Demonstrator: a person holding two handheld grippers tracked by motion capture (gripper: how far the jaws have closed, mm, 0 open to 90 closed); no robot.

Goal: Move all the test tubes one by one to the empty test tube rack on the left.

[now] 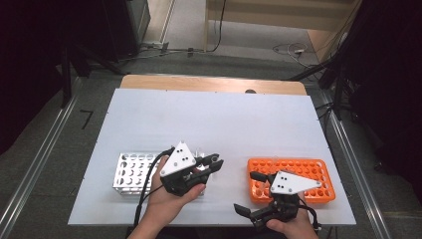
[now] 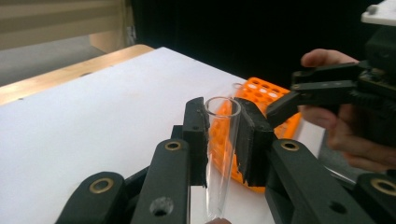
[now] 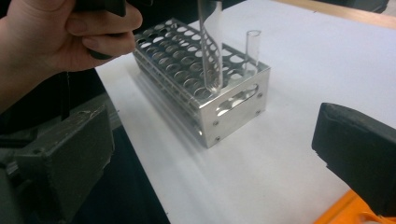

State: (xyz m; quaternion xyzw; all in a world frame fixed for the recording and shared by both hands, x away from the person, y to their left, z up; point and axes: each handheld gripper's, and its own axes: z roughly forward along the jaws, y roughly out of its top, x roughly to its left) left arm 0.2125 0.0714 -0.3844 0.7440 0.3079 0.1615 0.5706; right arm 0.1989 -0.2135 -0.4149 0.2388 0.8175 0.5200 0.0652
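Note:
My left gripper (image 1: pixel 215 163) is shut on a clear test tube (image 2: pixel 221 140), held upright between its jaws over the right end of a silver metal rack (image 1: pixel 130 173). In the right gripper view the held tube (image 3: pixel 210 46) hangs with its rounded tip at a hole in the rack's top plate (image 3: pixel 233 100). Another clear tube (image 3: pixel 252 51) stands in a corner hole. My right gripper (image 1: pixel 249 193) is open near the table's front edge, its jaws wide apart with nothing between them, pointing left toward the metal rack. Beside it lies an orange rack (image 1: pixel 293 174).
The white table top (image 1: pixel 199 119) stretches back to a wooden strip (image 1: pixel 209 83) at the far edge. Both racks sit close to the front edge. A hand (image 3: pixel 60 42) grips the left gripper just above the metal rack. Cables lie on the floor beyond.

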